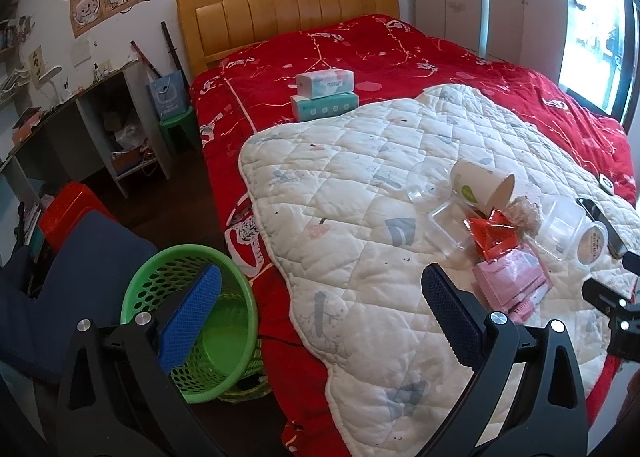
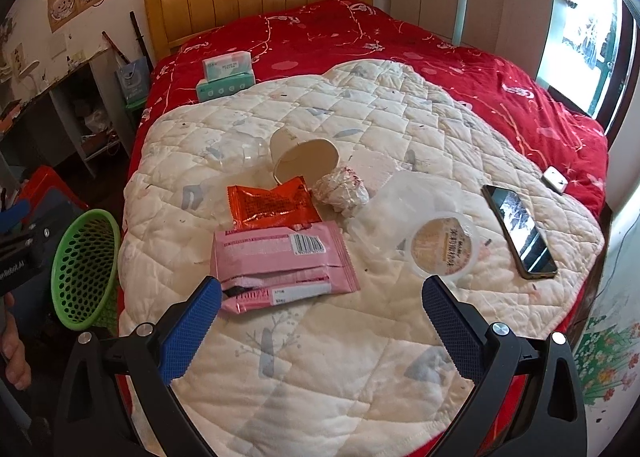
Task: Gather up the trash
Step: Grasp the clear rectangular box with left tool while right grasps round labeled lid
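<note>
Both grippers (image 1: 320,309) (image 2: 322,313) apart and empty over white quilt (image 2: 320,357), red bed (image 2: 500,69), trash (image 2: 280,257).

Green basket (image 2: 86,269) — part hidden behind the quilt (image 2: 320,357) edge.

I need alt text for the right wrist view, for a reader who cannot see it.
An open right claw hovers over a white quilt on a red bed, facing scattered trash: a pink wrapper, an orange wrapper, a tipped paper cup and a clear lidded container. A phone lies right; a green basket is at left.
</note>
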Available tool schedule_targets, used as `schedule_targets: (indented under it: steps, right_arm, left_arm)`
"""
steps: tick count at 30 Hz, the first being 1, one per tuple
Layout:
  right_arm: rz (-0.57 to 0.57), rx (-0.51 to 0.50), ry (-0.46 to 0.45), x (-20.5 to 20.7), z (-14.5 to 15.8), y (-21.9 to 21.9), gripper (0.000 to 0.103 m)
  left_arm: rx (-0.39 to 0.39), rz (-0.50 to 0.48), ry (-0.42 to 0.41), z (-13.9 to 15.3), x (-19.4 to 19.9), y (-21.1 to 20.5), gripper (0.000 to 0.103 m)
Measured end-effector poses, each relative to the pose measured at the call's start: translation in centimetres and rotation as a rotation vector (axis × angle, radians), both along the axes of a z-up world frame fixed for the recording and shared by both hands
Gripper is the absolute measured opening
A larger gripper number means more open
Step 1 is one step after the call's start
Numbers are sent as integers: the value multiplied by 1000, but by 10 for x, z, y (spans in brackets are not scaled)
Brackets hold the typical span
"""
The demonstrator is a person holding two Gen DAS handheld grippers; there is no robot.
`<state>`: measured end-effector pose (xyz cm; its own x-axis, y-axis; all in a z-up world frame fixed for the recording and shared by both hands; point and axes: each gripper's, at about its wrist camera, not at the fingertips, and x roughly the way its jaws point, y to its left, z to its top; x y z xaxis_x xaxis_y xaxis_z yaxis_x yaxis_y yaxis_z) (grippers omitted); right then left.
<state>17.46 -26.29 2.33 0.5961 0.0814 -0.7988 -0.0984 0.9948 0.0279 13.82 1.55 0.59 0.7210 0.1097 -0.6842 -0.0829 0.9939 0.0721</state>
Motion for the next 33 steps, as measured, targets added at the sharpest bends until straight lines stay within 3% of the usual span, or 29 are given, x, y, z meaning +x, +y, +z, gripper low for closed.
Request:
schedule_targets:
  steps: [17,21,33]
  right_arm:
    - [15,32,20,45,-13,-4,96]
    - [12,61,54,43,-24,-13,87]
    - [60,103,134,49,-62,0,85]
  left_arm:
    - [-14,18,32,-15,12,12,98]
    - [-15,17,37,-19,17,9,98]
    - [-28,-9,40,-25,27,4,98]
